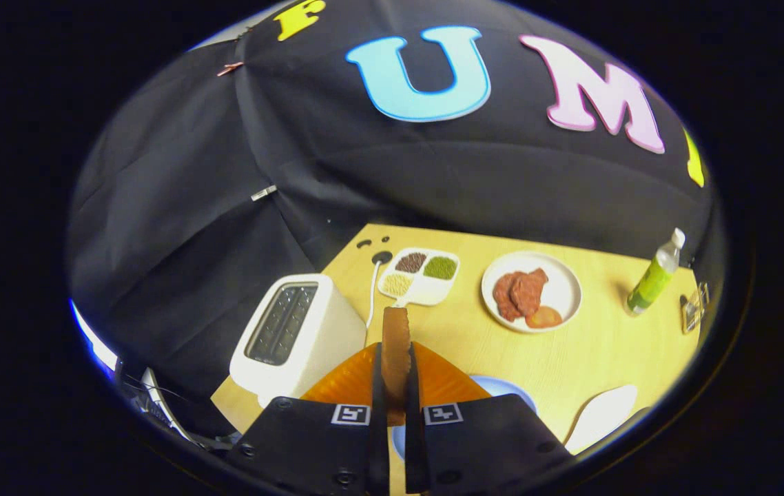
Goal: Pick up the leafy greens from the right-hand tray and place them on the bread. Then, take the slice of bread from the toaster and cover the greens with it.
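My gripper [395, 375] is shut on a slice of bread [396, 337], held edge-on and upright between both fingers, lifted above the table. The white toaster [295, 334] stands to the left of the fingers, its two slots dark and facing up. Just behind the fingers, below the slice, a blue plate [506, 389] peeks out; what lies on it is hidden by the fingers. A white leaf-shaped tray [602, 413] lies to the right of the fingers, near the table's front edge.
Beyond the slice sits a white divided dish [421, 277] with brown, green and pale grains. To its right is a white plate [561, 289] with meat pieces. A green bottle [654, 275] stands at the far right, a small clear object beside it. The toaster's cord [371, 296] runs to a hole in the wooden table [599, 351].
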The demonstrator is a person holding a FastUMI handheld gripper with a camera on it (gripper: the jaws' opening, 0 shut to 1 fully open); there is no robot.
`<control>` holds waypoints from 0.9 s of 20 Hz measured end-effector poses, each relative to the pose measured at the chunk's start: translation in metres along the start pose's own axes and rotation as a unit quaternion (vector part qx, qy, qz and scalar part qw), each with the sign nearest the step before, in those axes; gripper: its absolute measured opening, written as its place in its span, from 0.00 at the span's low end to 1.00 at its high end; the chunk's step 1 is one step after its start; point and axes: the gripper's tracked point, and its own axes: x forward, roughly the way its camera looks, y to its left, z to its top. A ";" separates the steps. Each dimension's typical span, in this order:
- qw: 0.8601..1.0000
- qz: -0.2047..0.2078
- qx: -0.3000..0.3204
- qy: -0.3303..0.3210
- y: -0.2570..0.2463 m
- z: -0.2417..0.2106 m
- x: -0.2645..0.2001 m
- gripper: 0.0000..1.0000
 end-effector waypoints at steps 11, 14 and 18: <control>0.995 0.018 0.079 0.051 -0.062 -0.090 0.012 0.13; 0.994 0.006 0.096 0.056 -0.080 -0.101 0.011 0.15; 0.993 -0.027 0.097 0.065 -0.102 -0.111 0.006 0.25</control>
